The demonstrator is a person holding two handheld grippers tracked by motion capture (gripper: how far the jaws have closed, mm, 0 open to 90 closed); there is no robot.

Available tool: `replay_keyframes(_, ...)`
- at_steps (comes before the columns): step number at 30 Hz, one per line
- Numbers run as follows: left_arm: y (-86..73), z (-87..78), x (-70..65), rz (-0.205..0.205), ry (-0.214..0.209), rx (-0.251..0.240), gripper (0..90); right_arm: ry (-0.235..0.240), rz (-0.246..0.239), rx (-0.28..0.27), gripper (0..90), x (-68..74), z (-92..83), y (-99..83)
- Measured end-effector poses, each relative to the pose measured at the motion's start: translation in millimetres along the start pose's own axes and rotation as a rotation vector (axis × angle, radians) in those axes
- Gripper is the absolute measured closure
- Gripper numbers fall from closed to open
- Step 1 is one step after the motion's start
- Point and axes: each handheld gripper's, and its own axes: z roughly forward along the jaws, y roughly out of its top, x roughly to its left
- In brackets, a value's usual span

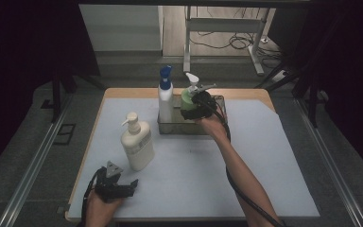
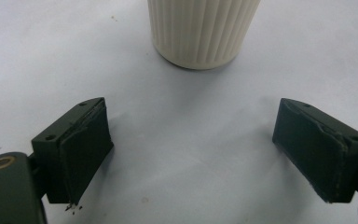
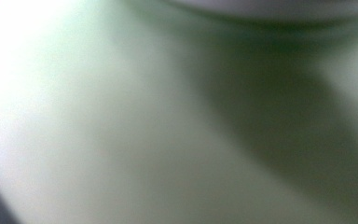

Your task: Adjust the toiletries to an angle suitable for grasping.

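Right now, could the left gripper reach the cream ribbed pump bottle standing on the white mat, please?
Probably yes: the left gripper is open, its fingers face the cream ribbed pump bottle, and bare white mat lies between them.

A cream pump bottle (image 1: 136, 143) stands upright on the pale blue mat (image 1: 246, 175), left of centre and nearer than the wire basket (image 1: 170, 126); its ribbed base (image 2: 200, 30) also shows in the left gripper view. A white bottle with a blue cap (image 1: 165, 94) stands upright in the left part of the basket. The mat covers a wooden table (image 1: 137, 92). Beyond the far edge, a white metal frame (image 1: 227, 28) stands on the floor among loose cables (image 1: 238, 42).
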Motion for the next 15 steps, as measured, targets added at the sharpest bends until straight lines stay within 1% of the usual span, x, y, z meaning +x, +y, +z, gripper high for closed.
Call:
replay_keyframes(3, 0.0, 0.0, 0.0, 0.0, 0.0, 0.0, 10.7, 0.003, -0.009, -0.011, 11.4, 0.1, -0.1, -1.0)
replay_keyframes(5, 0.0, 0.0, 0.1, 0.001, 0.0, 0.0, 10.7, 0.002, -0.004, -0.017, 11.2, 0.0, -0.8, -1.8)
replay_keyframes(7, 0.0, 0.1, 0.1, 0.001, 0.0, -0.001, 10.7, 0.006, 0.002, -0.03, 10.4, -1.5, -3.4, -2.6)
replay_keyframes(9, 0.0, 0.0, -0.1, 0.0, 0.0, 0.0, 10.7, 0.013, 0.007, -0.029, 10.4, -3.9, -6.3, -3.4)
replay_keyframes(12, 0.0, 0.0, -0.1, 0.0, 0.0, 0.0, 10.7, 0.025, -0.003, -0.037, 11.0, -5.2, -13.2, -5.2)
replay_keyframes(15, 0.0, 0.1, -0.1, 0.0, 0.0, -0.001, 10.7, 0.026, -0.011, -0.036, 11.1, -5.2, -17.7, -7.4)
